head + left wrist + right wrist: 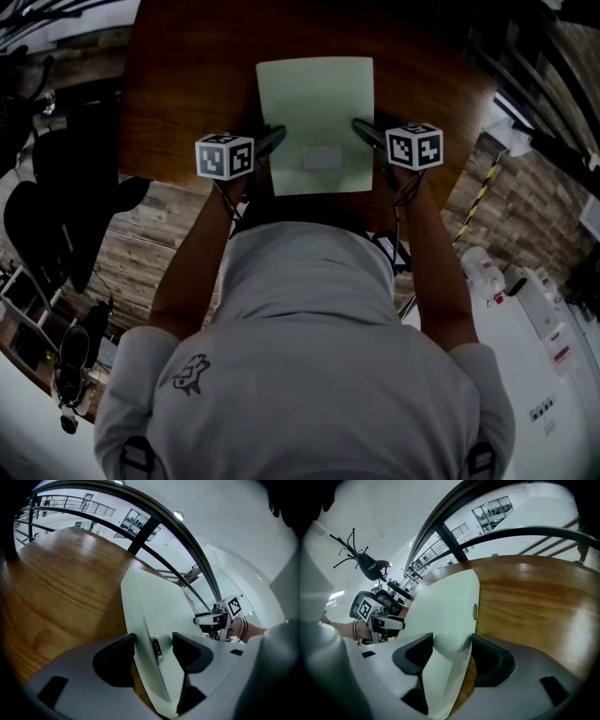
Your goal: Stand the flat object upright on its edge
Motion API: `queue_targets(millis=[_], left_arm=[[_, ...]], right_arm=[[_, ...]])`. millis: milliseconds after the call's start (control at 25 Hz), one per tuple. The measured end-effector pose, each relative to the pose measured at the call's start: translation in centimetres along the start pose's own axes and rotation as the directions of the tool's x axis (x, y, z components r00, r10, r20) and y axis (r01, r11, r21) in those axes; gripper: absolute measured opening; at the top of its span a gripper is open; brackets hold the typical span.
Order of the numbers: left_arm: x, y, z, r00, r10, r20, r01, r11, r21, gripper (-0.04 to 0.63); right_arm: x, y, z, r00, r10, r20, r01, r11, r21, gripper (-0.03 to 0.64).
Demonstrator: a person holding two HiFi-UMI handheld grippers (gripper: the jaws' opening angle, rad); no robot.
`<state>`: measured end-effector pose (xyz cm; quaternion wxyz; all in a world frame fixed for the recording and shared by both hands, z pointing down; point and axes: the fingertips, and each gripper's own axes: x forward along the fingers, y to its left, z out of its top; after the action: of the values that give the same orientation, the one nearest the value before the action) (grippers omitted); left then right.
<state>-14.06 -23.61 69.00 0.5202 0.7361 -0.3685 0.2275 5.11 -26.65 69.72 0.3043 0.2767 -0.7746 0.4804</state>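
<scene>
board (315, 103) flat on bench (187, 94), near front | left gripper (153, 649) jaws apart, astride its left edge | right gripper (452, 648) jaws apart, astride right edge | likely thin, stiff, light, slippery: clamp opposite side edges

Wooden table (178, 103), with perhaps a black chair (66, 178) beside.

Probably an office atrium, mezzanine railings (70, 501), office chair (370, 566), wooden table (187, 84)
</scene>
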Motion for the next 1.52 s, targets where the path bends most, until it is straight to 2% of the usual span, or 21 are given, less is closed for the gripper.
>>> queue_targets(millis=[360, 720, 1520], left_arm=[[0.4, 0.2, -0.5, 1.0, -0.019, -0.018, 0.018, 0.999, -0.038, 0.264], [0.7, 0.1, -0.6, 0.999, -0.032, -0.031, 0.03, 0.999, -0.041, 0.267], [0.0, -0.6, -0.7, 1.0, -0.005, -0.011, 0.004, 0.999, -0.035, 0.241]], right_arm=[[0.3, -0.1, 0.0, 0.996, 0.071, -0.049, -0.069, 0.997, 0.042, 0.241], [0.6, -0.2, 0.1, 0.99, 0.115, -0.075, -0.112, 0.993, 0.046, 0.244], [-0.1, 0.7, -0.5, 0.995, 0.067, -0.078, -0.064, 0.997, 0.047, 0.242]])
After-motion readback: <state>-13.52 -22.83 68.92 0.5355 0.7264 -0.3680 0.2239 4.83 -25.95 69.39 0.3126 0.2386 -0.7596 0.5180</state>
